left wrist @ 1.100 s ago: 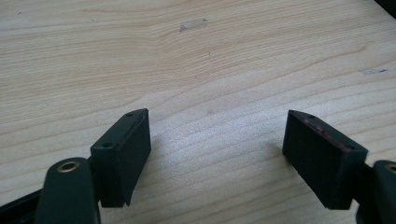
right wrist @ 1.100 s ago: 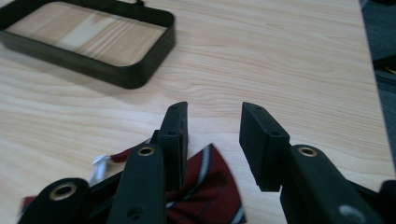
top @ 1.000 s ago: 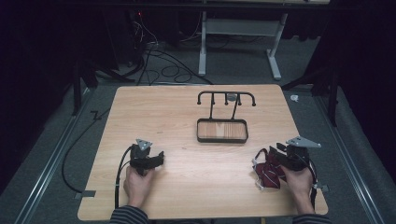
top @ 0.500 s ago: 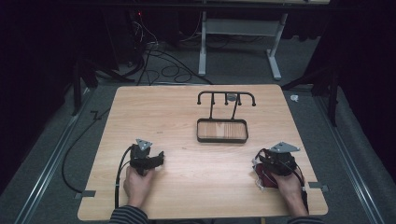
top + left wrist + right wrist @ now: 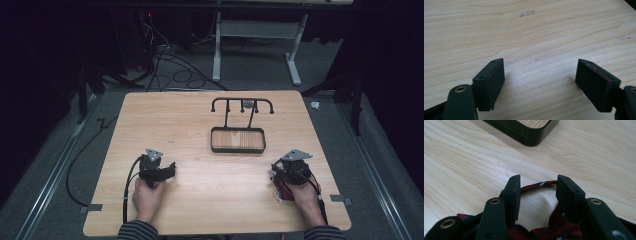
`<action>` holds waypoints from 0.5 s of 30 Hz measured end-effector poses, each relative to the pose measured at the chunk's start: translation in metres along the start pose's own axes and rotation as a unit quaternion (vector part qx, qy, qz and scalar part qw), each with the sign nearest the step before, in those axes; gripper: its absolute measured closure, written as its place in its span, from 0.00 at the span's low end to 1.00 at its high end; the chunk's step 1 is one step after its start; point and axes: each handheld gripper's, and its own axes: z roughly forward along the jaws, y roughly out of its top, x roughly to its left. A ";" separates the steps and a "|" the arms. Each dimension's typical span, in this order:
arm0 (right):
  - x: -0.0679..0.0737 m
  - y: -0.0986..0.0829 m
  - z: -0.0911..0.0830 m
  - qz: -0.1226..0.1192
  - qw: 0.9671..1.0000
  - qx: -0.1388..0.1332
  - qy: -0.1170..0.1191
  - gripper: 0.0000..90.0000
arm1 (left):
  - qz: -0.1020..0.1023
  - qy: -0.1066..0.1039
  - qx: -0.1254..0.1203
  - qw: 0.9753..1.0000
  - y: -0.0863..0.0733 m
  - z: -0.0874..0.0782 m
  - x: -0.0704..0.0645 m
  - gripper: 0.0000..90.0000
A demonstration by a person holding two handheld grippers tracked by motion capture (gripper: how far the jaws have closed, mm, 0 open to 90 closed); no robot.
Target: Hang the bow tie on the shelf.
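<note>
My right gripper (image 5: 537, 195) hangs over a dark red striped tie (image 5: 536, 185) bunched at the table's (image 5: 200, 200) near right edge — jaws parted, the loop between them but not pinched. My left gripper (image 5: 540, 85) rests released — on bare wood. The black tray stand (image 5: 238, 139) sits beyond.

Table (image 5: 200, 200) pale wood, smooth matt grain. Tie (image 5: 536, 185) woven red cloth. Tray (image 5: 529, 132) glossy black rim.

One table (image 5: 200, 200); one black rack (image 5: 239, 131); one dark red tie (image 5: 536, 185); two tools: left tool (image 5: 159, 171), right tool (image 5: 290, 172).
</note>
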 end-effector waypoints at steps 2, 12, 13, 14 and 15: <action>0.000 0.002 0.001 0.000 1.000 0.000 0.003 0.63 | 0.000 0.000 0.000 1.000 0.000 0.000 0.000 0.27; -0.002 0.013 0.009 -0.009 1.000 0.006 -0.006 0.61 | 0.002 0.000 0.001 1.000 0.000 0.000 0.000 0.27; -0.003 0.014 0.010 -0.006 1.000 0.007 -0.007 0.61 | 0.002 0.000 0.000 1.000 0.000 0.000 0.000 0.27; -0.005 0.014 0.011 -0.003 1.000 0.009 -0.008 0.61 | 0.003 0.000 0.000 1.000 0.000 0.000 0.000 0.27; -0.005 0.014 0.011 -0.003 1.000 0.009 -0.008 0.61 | 0.003 0.000 0.000 1.000 0.000 0.000 0.000 0.27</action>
